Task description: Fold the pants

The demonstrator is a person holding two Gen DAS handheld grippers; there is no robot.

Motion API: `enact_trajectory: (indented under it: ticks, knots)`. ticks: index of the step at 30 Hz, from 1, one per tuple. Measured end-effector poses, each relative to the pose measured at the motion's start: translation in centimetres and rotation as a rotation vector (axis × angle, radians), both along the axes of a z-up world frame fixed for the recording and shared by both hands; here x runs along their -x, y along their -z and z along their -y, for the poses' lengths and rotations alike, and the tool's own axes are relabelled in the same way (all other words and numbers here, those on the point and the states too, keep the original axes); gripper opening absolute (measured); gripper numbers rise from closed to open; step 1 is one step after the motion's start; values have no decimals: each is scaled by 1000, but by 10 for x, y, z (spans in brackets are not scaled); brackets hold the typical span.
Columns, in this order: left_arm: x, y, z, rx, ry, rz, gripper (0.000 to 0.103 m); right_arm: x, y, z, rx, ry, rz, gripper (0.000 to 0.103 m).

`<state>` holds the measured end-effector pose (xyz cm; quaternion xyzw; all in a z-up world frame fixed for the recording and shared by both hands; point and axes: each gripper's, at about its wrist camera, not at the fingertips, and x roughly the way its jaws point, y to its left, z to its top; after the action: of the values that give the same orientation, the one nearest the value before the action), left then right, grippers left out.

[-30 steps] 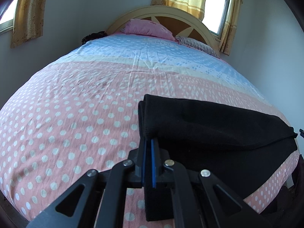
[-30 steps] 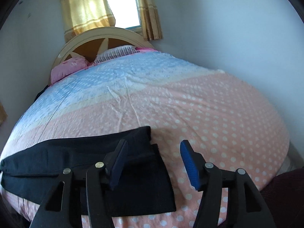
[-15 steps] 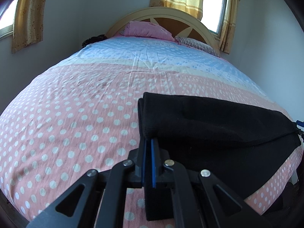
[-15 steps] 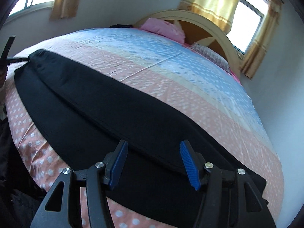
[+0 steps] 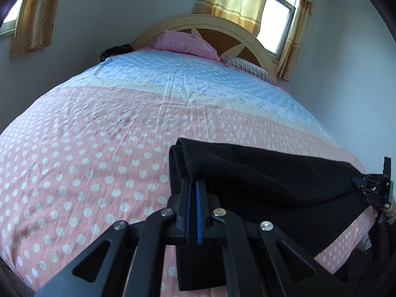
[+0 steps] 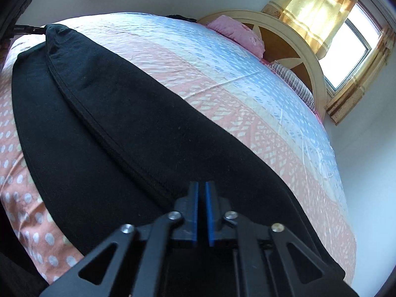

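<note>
Black pants (image 5: pixel 267 180) lie folded lengthwise along the near edge of the bed, stretched between the two grippers. My left gripper (image 5: pixel 192 185) is shut on one end of the pants, with cloth hanging below its blue pads. My right gripper (image 6: pixel 201 193) is shut on the other end of the pants (image 6: pixel 118 113). The right gripper also shows at the far right of the left wrist view (image 5: pixel 371 185). The left gripper shows as a dark bar at the far left of the right wrist view (image 6: pixel 27 28).
The bed has a pink polka-dot and blue sheet (image 5: pixel 99 128). A pink pillow (image 5: pixel 185 43) and a striped pillow (image 5: pixel 250 70) lie by the cream headboard (image 5: pixel 210 22). Walls and curtained windows surround the bed.
My right gripper swung from the pants' corner to face along them, then shut on the cloth edge. The left gripper stayed shut, and the pants are now pulled taut.
</note>
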<state>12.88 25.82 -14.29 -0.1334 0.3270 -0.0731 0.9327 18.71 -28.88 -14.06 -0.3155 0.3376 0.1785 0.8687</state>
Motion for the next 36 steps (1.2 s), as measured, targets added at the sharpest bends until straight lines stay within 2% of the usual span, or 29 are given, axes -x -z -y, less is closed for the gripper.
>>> enact_trajectory:
  ticks: [2,5,6,8,9,13,15,16,17,19,22,26,28,30,33,36]
  knots:
    - [1,-6,0,21,10,3,4,7,-4,-2,-7,-16,1,5]
    - [2,-9,6,-4,30,-8,4,13,-3,-6,-22,-65,-56,7]
    - [2,-9,9,-16,38,-12,4,17,-3,-7,-24,-73,-50,12]
    - [1,-7,13,-37,45,-17,4,23,1,-12,-22,-92,-65,51]
    - [0,-6,15,-39,47,-20,4,25,2,-14,-23,-104,-67,54]
    - [-2,-2,15,-34,42,-30,4,20,10,-22,25,-75,-28,53]
    - [-3,-1,14,-32,40,-33,4,14,13,-24,17,-76,-39,53]
    - [-4,0,13,-30,39,-35,4,12,14,-25,20,-78,-35,46]
    - [-5,0,12,-24,37,-37,4,12,16,-27,20,-86,-38,29]
    - [-8,2,9,-2,31,-46,4,13,13,-30,27,-101,-39,4]
    - [-11,1,1,31,16,-58,3,24,-5,-25,-4,-116,-5,3]
    - [-1,-14,-11,55,13,-28,3,49,-38,-9,-74,-123,31,3]
    - [6,-21,-15,59,17,-11,3,56,-44,-5,-91,-134,24,3]
    - [12,-22,-16,57,27,-14,3,61,-42,-6,-93,-144,4,3]
    - [21,-15,-14,47,35,-35,3,71,-19,-12,-48,-156,-25,3]
    - [30,-2,-14,61,29,-60,3,71,-2,-8,-53,-150,-64,3]
